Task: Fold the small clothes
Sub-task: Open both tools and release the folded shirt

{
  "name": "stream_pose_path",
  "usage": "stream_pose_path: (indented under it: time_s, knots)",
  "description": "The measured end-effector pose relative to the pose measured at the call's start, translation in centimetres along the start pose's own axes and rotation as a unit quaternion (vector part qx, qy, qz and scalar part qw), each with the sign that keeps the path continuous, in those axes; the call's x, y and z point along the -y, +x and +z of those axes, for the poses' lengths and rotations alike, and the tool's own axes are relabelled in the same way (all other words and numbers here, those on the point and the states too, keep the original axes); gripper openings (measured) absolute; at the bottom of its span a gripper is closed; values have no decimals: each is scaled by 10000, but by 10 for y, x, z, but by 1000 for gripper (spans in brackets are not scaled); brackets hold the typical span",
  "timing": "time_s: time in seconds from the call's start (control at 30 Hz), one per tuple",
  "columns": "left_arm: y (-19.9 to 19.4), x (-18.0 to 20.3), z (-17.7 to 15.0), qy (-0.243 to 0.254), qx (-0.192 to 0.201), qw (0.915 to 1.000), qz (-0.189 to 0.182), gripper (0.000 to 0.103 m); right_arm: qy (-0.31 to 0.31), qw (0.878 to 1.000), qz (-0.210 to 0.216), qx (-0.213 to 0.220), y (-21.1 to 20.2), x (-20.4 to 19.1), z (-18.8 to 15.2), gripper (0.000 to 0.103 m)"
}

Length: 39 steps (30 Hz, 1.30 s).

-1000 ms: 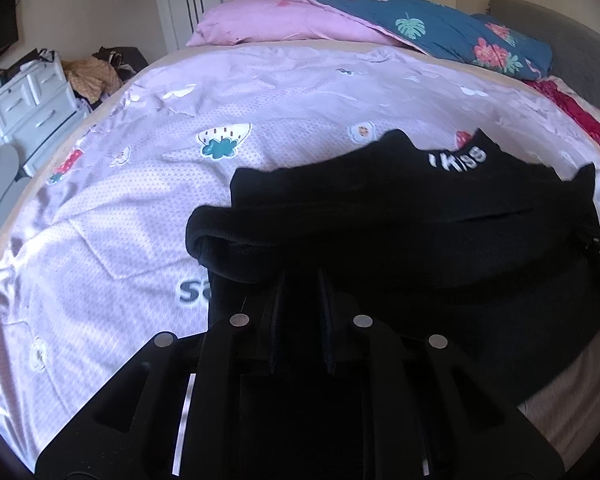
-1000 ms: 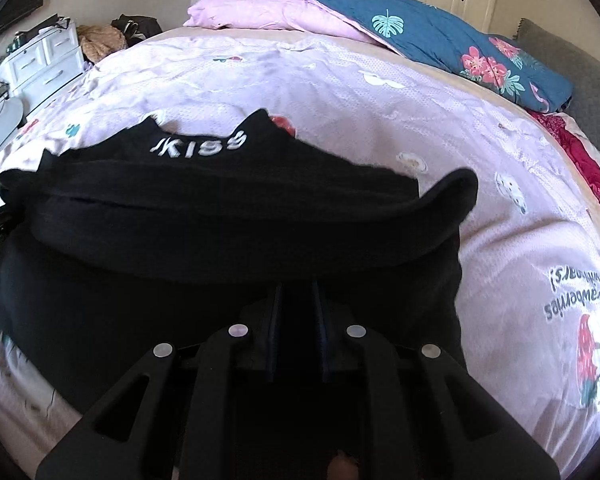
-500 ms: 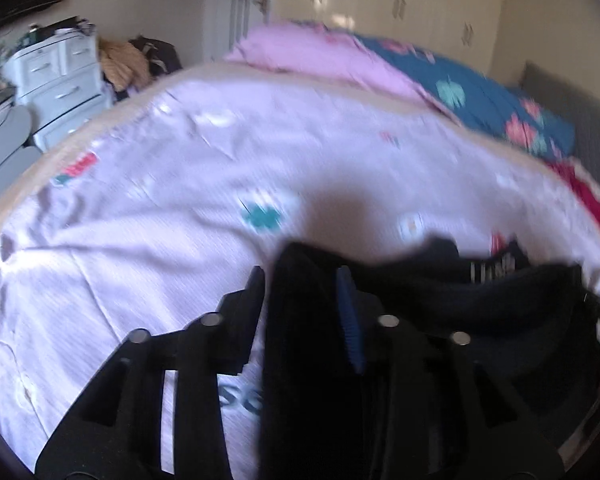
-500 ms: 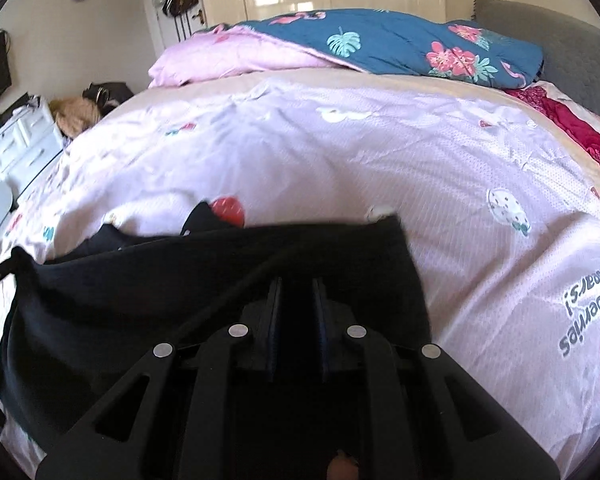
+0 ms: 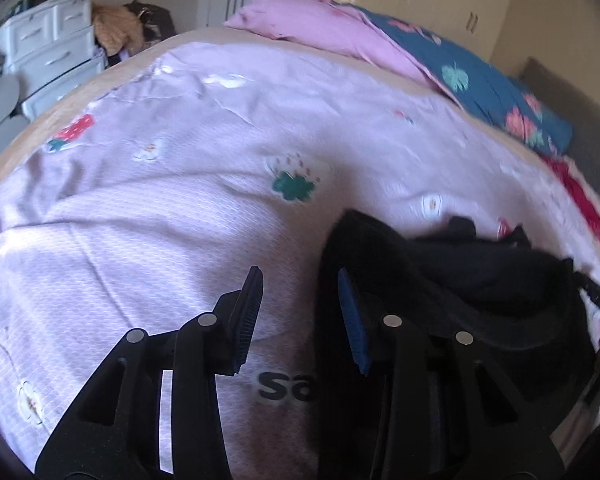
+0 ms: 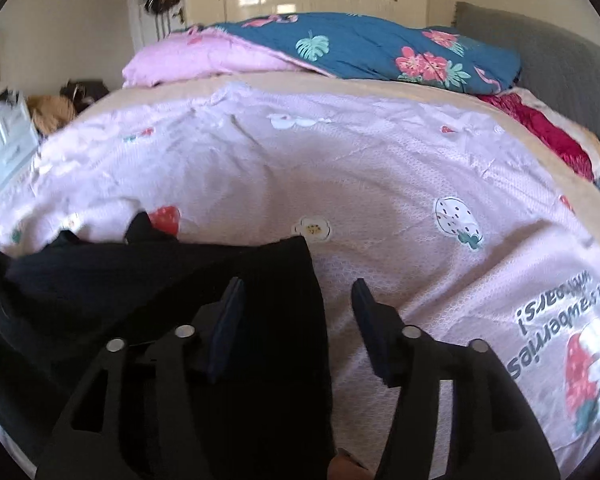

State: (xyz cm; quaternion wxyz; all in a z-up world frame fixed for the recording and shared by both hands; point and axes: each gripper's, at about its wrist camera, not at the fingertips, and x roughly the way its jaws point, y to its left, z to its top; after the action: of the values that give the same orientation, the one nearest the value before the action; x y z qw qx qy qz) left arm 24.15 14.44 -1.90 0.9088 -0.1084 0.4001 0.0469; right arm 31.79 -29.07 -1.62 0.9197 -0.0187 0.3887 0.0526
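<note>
A black garment [image 5: 480, 280] lies folded over itself on the lilac printed bed sheet [image 5: 180, 200]. In the left wrist view my left gripper [image 5: 300, 304] stands open at the garment's left edge. Black cloth hangs against its blue-padded right finger [image 5: 350, 320], and bare sheet shows in the rest of the gap. In the right wrist view the same garment [image 6: 140, 280] fills the lower left. The jaws of my right gripper [image 6: 298, 304] are opening, with the garment's right edge lying loose between them and no pad pressing on it.
A pink and blue flowered quilt [image 6: 360, 48] is bunched at the head of the bed, with a grey headboard [image 6: 540, 52] and a red cloth [image 6: 540, 132] to the right. White drawers [image 5: 48, 48] and piled clothes stand beyond the bed's left side.
Both grippers, shut on the garment's near edge a second ago, carried it forward over the rest and then parted their jaws. The white lettering is now covered.
</note>
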Motion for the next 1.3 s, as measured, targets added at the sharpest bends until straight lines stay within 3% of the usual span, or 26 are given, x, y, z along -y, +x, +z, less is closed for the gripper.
stream_pose_path:
  time_s: [0.1,0.13,0.17,0.2,0.23,0.3,0.37,0.5,0.6,0.67,0.8,1.0,1.17,1.23,1.3]
  knots:
    - [7,7,-3,59,-77,9997,-244,30,-154,9998,-17,-147,9,-5,-4,53]
    - [8,9,-3,62,-69,9995,-296,30,-160,9997,-6,-160,11,-5,-5,45]
    - [9,10,-4,71,-50,9995,-298,30,-162,9997,54,-161,12,-5,-5,21]
    - [9,11,-4,92,-38,9995,-295,19,-137,9997,107,-172,12,-5,-5,9]
    - [8,13,-5,117,-2,9995,-277,3,-109,9997,135,-158,10,-5,-4,9]
    - [4,15,-3,148,96,9996,-212,3,-22,9997,240,-69,3,-3,-3,7]
    - [-7,14,0,113,275,9992,-278,2,146,9991,397,28,-4,3,1,6]
    - [-25,-2,7,-348,552,9945,-815,2,891,9913,934,240,-18,26,8,6]
    - [-28,-14,11,-636,669,9920,-866,2,1461,9817,1158,388,-19,45,10,6]
    - [-20,-21,10,-804,548,9920,-806,2,1675,9785,1154,342,-14,52,8,6]
    - [14,-29,1,-1122,-76,9916,-632,2,1739,9804,919,-125,7,50,0,6]
    - [9,-24,4,-999,-60,9930,-621,3,1618,9831,803,-312,16,45,-5,9]
    - [5,-13,1,-804,-95,9954,-518,12,1277,9889,684,-341,12,36,-4,22]
    - [2,-10,0,-749,-112,9958,-509,23,1207,9900,663,-299,8,36,-2,29]
    - [-2,-4,-2,-600,-126,9971,-443,27,1096,9906,747,-339,6,34,-1,45]
